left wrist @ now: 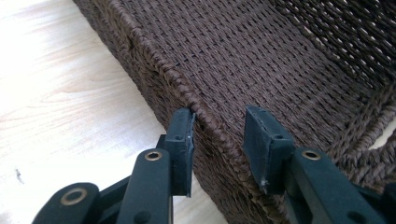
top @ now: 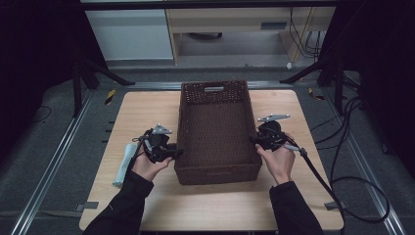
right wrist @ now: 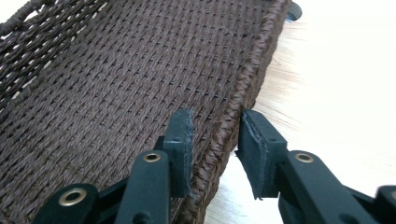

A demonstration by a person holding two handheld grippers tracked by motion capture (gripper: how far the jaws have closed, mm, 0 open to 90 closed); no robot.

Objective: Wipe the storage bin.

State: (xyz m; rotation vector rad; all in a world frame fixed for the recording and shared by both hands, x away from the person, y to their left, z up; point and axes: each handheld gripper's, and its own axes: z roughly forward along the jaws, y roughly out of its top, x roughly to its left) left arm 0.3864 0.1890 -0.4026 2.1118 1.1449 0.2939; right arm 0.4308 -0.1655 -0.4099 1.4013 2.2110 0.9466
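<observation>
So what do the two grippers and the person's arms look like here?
Both grippers, left and right, are black, each topped by a grey three-cornered plate. The jaws are flat black pads on black links with brass-coloured rivets. A black cable trails from the right one. The person wears dark long sleeves; the hands are bare.

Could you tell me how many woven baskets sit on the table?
1: the dark brown woven rectangular basket sits mid-table, between the two hands. Nothing suggests another is hidden.
</observation>
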